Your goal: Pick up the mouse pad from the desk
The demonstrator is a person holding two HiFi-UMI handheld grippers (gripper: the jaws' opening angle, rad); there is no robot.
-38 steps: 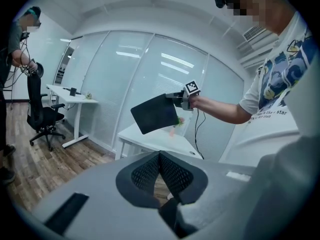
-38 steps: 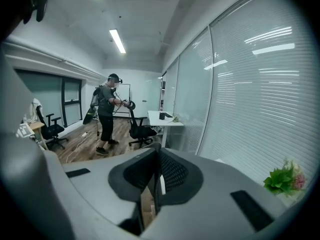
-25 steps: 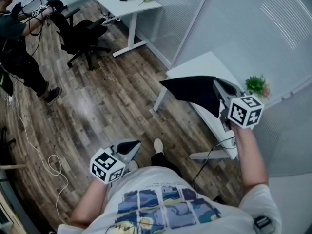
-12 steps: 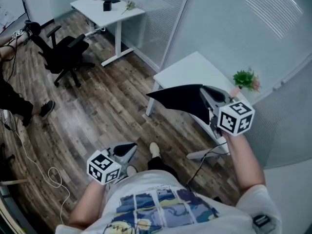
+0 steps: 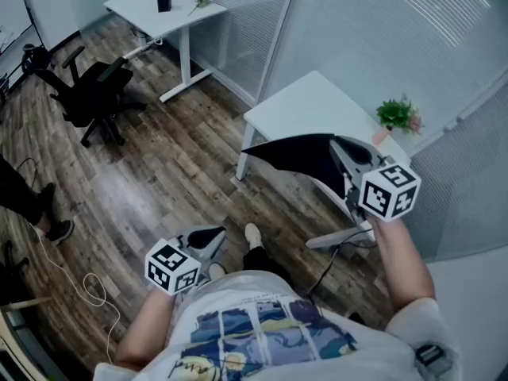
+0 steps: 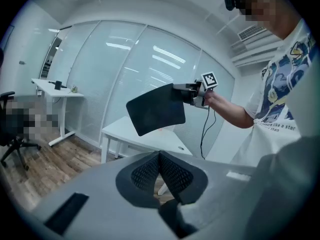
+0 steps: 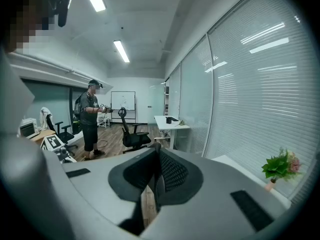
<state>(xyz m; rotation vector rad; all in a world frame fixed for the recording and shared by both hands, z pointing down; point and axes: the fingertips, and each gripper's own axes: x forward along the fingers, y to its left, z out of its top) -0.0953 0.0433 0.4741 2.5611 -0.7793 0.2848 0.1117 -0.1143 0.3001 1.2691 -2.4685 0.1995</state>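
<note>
The right gripper (image 5: 341, 151) has its jaws drawn down to a narrow gap and clamped on one edge of the black mouse pad (image 5: 298, 157). The right gripper view shows the pads pressed close with only a thin dark sheet, seen edge-on, between them. The pad is clear of the white desk (image 5: 309, 105). It hangs in the air above the desk's near edge and sticks out flat from the jaws, with one corner pointing out past the desk over the wooden floor (image 5: 175, 165). In the left gripper view the pad shows as a dark, slightly tilted rectangle above the desk, touching nothing but the right gripper.

The left gripper (image 5: 209, 238) is well away from the desk, low in front of the person's shirt and over the floor. Its jaws are closed together, pad against pad, and nothing is between them.

A small green plant (image 5: 395, 116) stands at the desk's far side by the glass wall.
</note>
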